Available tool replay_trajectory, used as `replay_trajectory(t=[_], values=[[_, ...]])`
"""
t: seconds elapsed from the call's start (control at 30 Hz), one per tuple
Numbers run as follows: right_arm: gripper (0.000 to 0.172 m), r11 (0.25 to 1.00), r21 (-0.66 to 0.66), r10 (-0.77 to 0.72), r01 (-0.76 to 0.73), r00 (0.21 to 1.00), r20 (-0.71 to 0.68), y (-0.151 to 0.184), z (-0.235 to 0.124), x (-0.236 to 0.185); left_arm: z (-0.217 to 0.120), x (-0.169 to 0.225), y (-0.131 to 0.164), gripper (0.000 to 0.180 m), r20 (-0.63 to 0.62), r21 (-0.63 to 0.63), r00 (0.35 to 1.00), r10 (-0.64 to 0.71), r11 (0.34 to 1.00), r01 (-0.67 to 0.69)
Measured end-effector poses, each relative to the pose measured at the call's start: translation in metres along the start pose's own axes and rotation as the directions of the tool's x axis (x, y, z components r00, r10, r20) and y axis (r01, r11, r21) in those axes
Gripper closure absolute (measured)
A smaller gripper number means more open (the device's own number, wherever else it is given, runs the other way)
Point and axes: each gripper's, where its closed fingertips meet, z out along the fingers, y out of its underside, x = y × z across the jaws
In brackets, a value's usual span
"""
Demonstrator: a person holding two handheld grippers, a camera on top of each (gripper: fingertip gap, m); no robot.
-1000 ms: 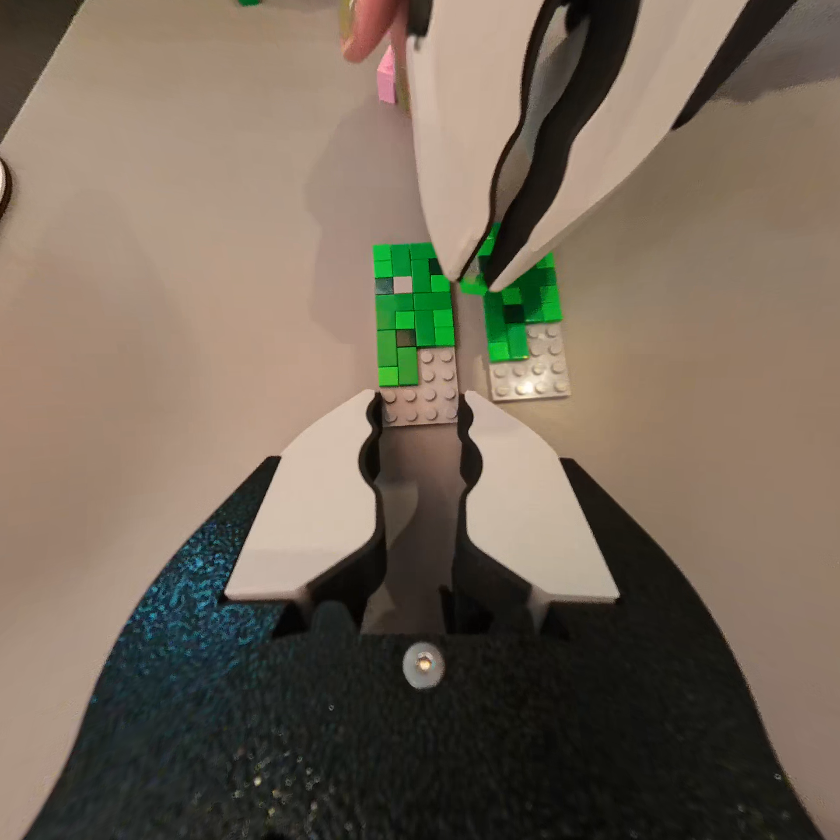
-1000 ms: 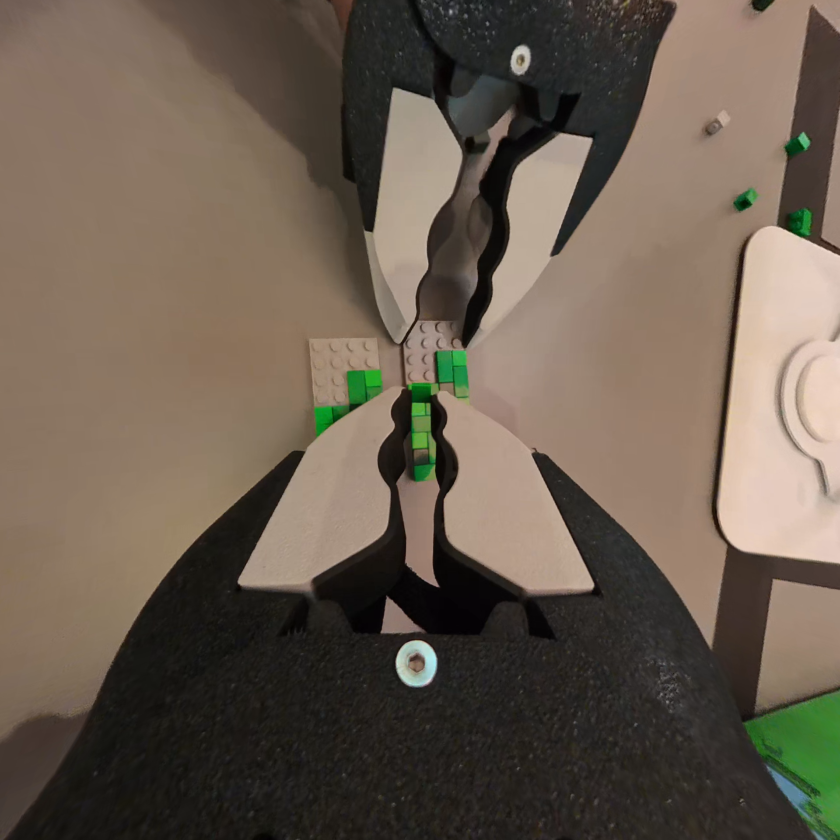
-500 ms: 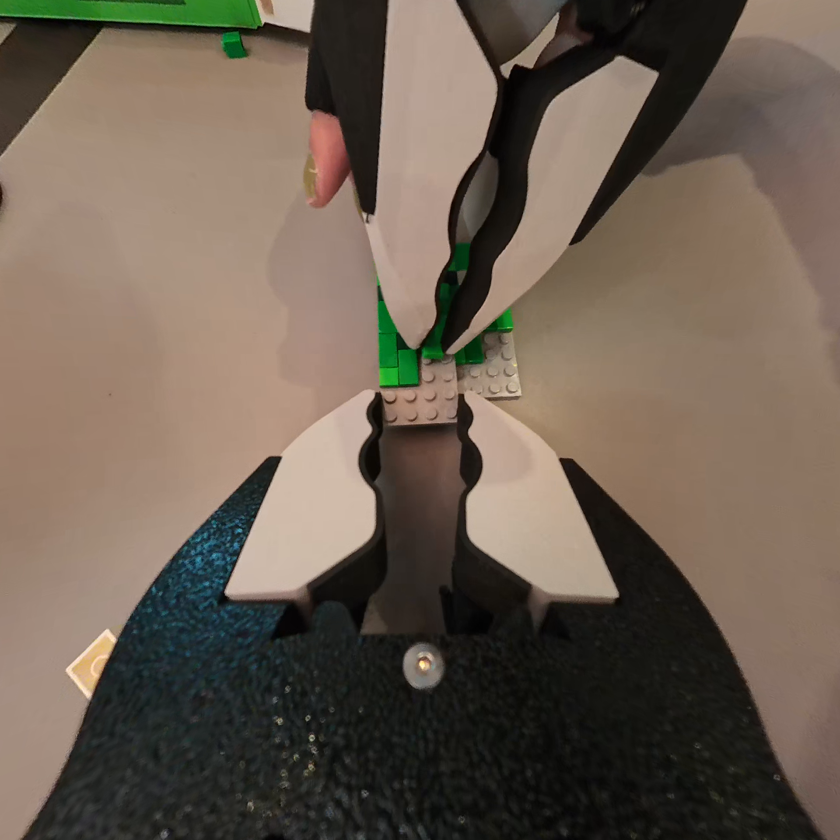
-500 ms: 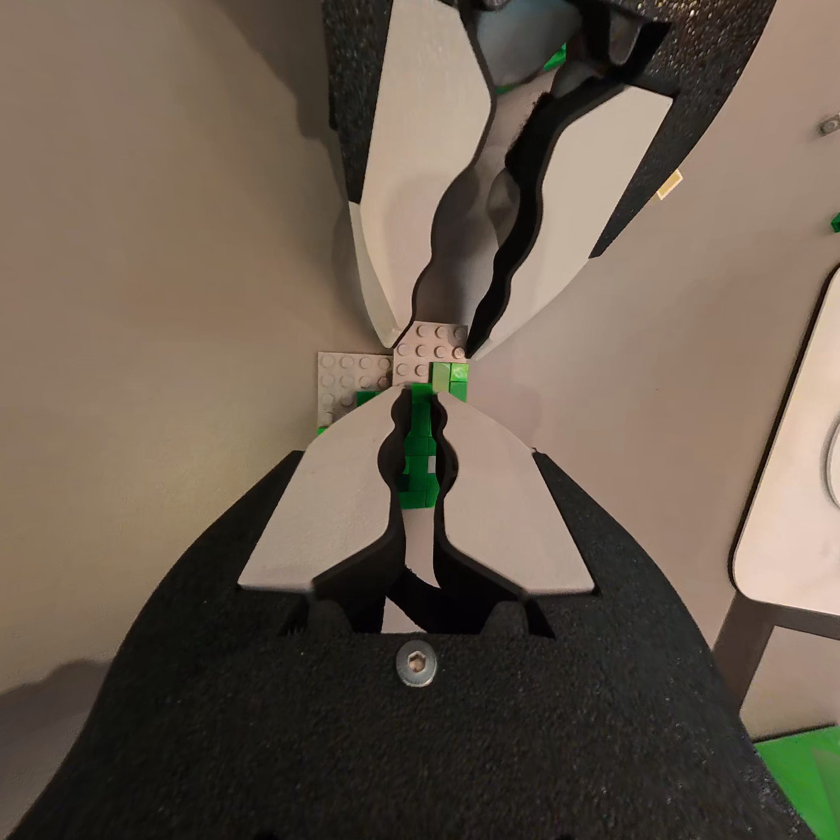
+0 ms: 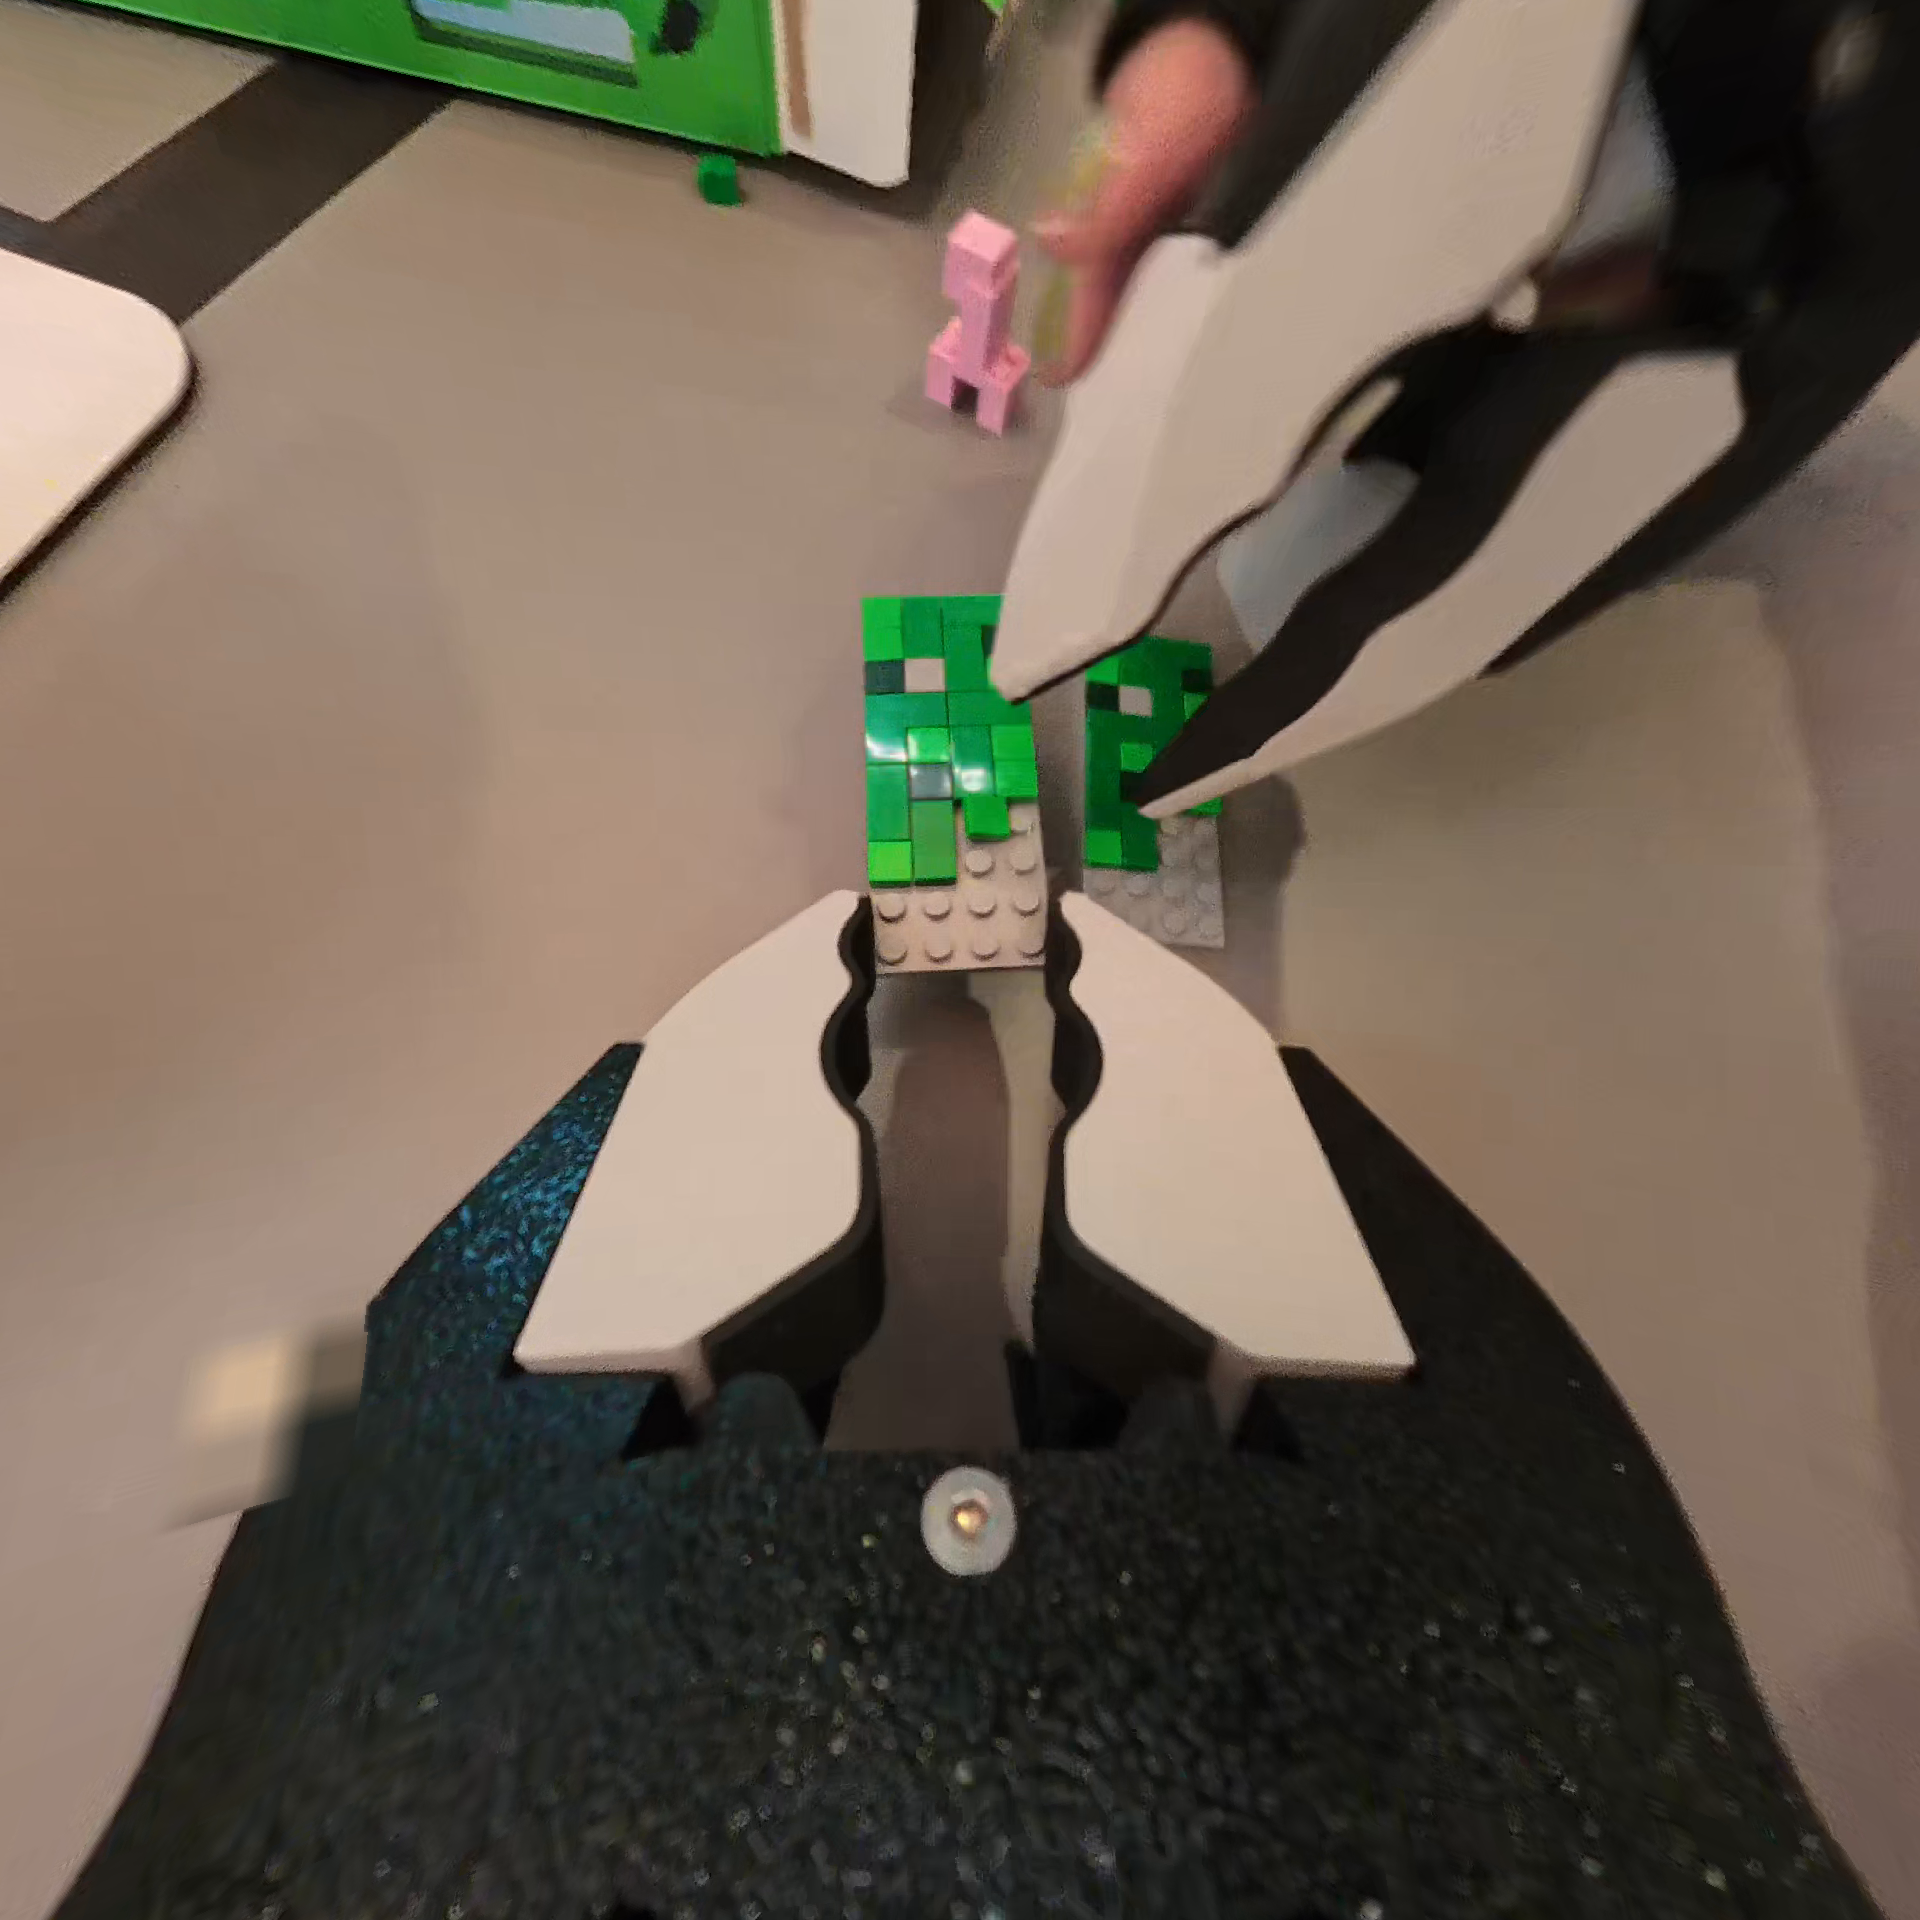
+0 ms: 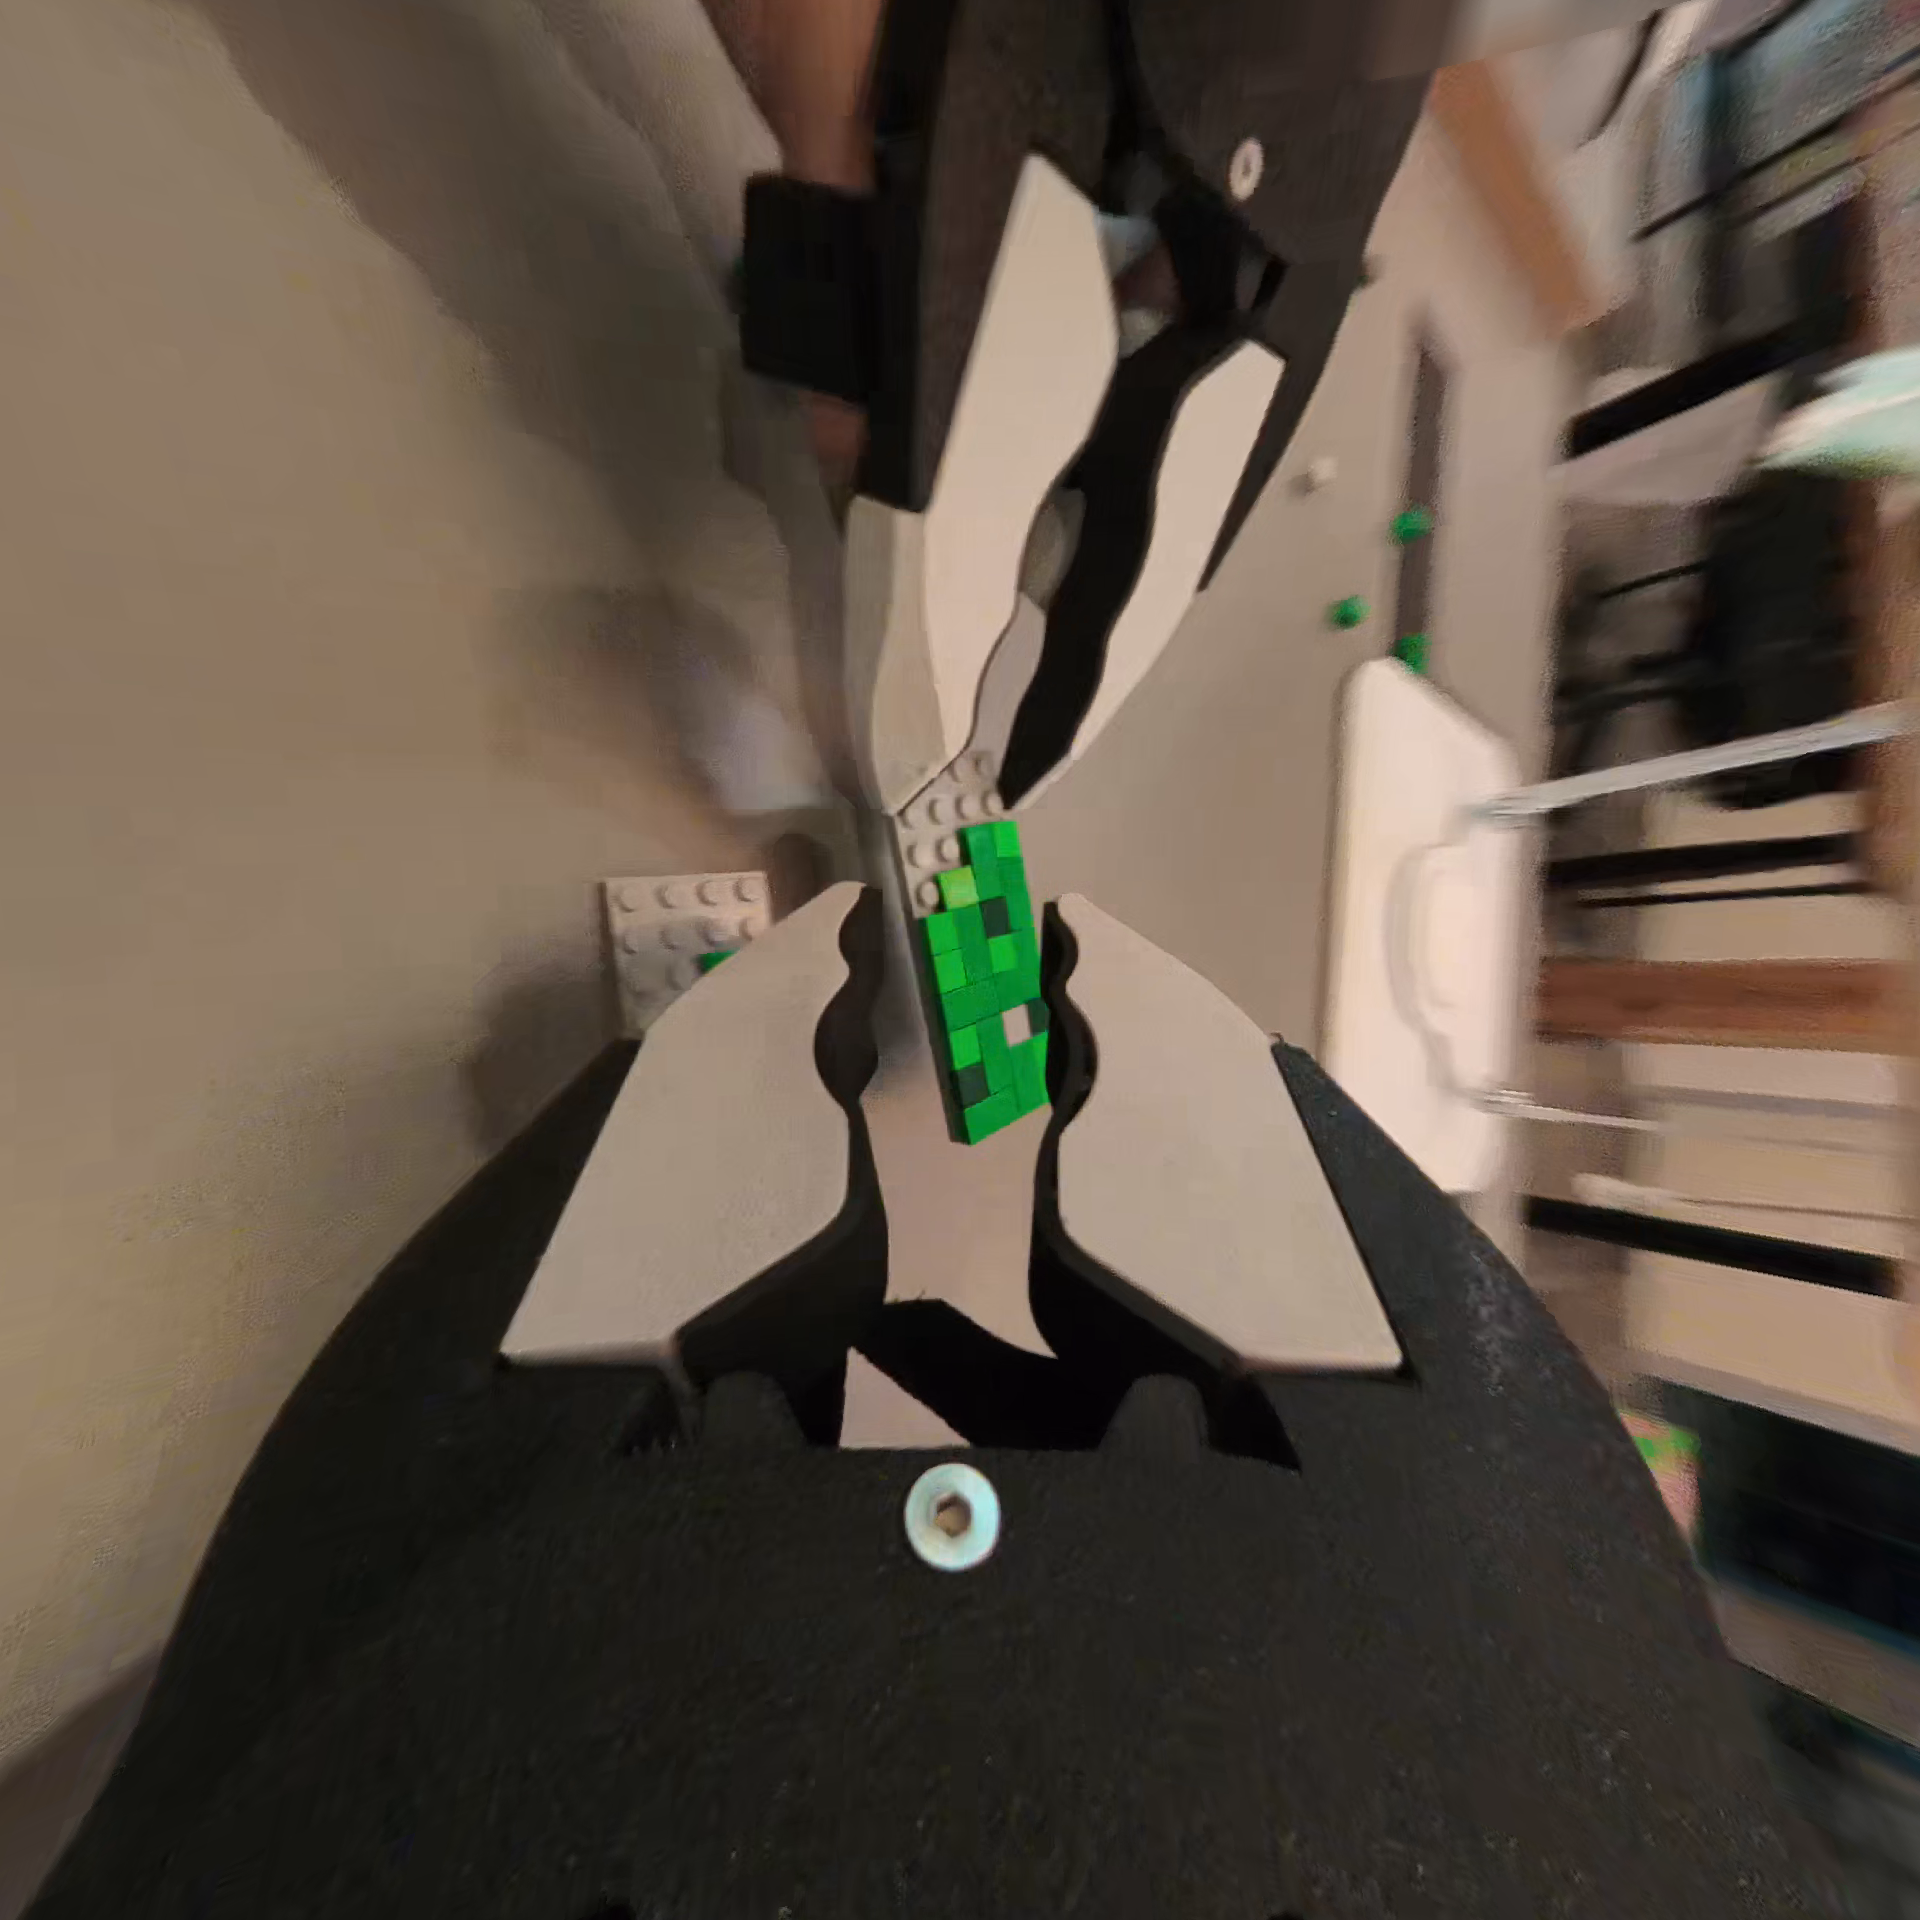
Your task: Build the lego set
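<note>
My right tongs [image 6: 956, 904] have just let go: half a second ago their tips were pinched almost together and pressed down on the green tiles. Now they stand well apart and lifted clear, with nothing in them. One tip hovers over the far end of the tiled plate [image 5: 951, 769] and the other over the second tiled plate [image 5: 1148, 790] just beside it.

My left tongs [image 5: 961, 935] have not altered. They are part-closed, both pads pressing the sides of the plate's bare grey studded end (the right wrist view shows that plate tilted up between my open right fingers, gripped only from the far end).

The second plate lies flat on the beige table [image 5: 468, 623]. A pink brick figure [image 5: 977, 322] stands well beyond it, near my hand [image 5: 1143, 135].

The only print is on a green box [image 5: 468, 52] at the table's far edge, too blurred to read. The bricks show no visible mark.
</note>
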Motion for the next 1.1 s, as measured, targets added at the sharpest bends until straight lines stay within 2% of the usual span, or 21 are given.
replay_trajectory(t=[0.1,0.2,0.47,0.67,0.8,1.1], values=[[0.144,0.984,-0.063,-0.179,0.168,0.951,-0.251,-0.005,-0.004,0.006,-0.009,-0.003,-0.009,0.150,-0.003,0.041,0.998,-0.070,0.997,0.070],[0.145,0.957,-0.132,-0.290,0.260,0.884,-0.365,-0.010,-0.006,0.007,-0.014,-0.003,-0.014,0.150,-0.005,0.061,0.995,-0.095,0.994,0.095],[0.157,0.890,-0.253,-0.454,0.379,0.785,-0.421,-0.009,0.002,0.003,-0.020,0.000,-0.023,0.150,-0.002,0.083,0.995,-0.104,0.991,0.104],[0.156,0.882,-0.282,-0.470,0.377,0.748,-0.469,-0.008,0.002,0.001,-0.023,0.002,-0.027,0.150,0.001,0.085,0.996,-0.094,0.992,0.093],[0.151,0.883,-0.295,-0.466,0.364,0.752,-0.467,-0.005,0.004,0.001,-0.024,0.003,-0.027,0.150,0.000,0.083,0.996,-0.087,0.993,0.087],[0.151,0.886,-0.294,-0.461,0.359,0.751,-0.472,-0.005,0.002,0.001,-0.022,0.010,-0.029,0.150,0.002,0.072,0.999,-0.048,0.996,0.048]])
